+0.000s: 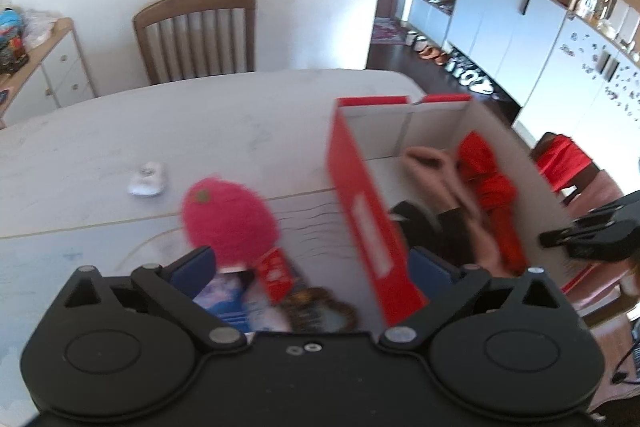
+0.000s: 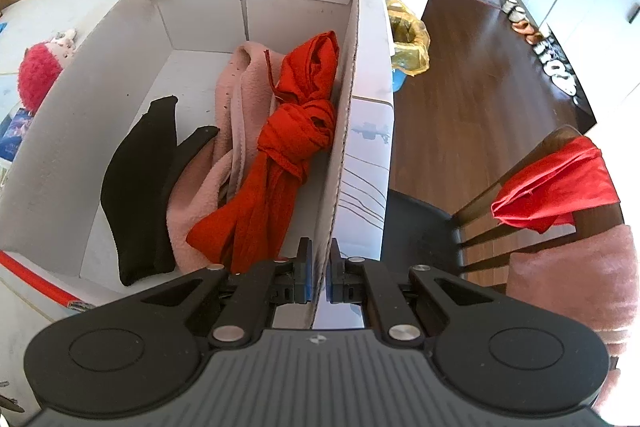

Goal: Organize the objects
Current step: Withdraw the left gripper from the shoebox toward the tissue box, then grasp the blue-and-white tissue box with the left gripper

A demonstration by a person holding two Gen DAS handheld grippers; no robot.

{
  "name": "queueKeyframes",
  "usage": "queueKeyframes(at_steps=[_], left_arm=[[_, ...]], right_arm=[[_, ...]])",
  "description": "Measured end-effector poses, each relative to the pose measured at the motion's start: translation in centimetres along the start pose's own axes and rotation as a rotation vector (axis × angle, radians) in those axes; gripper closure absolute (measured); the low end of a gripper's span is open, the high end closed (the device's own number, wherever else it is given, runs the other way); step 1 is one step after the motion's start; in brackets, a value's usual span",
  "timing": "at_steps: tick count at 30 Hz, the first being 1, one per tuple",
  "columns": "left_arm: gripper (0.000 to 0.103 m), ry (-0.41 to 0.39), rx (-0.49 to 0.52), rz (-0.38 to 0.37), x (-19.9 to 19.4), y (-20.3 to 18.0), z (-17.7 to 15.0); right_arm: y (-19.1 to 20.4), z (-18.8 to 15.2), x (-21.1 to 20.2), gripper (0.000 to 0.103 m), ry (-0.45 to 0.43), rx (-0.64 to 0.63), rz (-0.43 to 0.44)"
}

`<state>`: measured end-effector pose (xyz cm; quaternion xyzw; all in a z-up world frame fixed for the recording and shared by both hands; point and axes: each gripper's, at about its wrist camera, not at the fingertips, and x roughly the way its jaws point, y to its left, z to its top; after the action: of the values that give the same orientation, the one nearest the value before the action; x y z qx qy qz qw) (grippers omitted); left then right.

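An open red and white cardboard box stands on the table and holds a knotted red cloth, a pink fleece and a black cloth. My right gripper is shut on the box's right wall at its near corner. My left gripper is open above the box's red left wall, which runs between its fingers. A fuzzy pink toy lies on the table left of the box, also in the right wrist view. The right gripper shows at the left wrist view's right edge.
A small white object lies on the table. Printed cards and a dark bracelet lie under my left gripper. A wooden chair stands at the far side. A chair with red cloth stands at right. A yellow bag sits on the floor.
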<state>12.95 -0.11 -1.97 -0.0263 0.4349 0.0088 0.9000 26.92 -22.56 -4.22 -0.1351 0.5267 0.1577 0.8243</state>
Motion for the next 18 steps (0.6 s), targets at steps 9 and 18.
queueKeyframes(at_steps=[9, 18], left_arm=[[0.002, 0.037, 0.048, 0.062, 2.6, 3.7, -2.4], [0.002, 0.078, 0.089, 0.112, 7.2, 4.9, -4.3]], right_arm=[[0.4, 0.2, 0.4, 0.097, 0.024, 0.035, -0.047], [1.0, 0.6, 0.6, 0.094, 0.048, 0.049, -0.083]])
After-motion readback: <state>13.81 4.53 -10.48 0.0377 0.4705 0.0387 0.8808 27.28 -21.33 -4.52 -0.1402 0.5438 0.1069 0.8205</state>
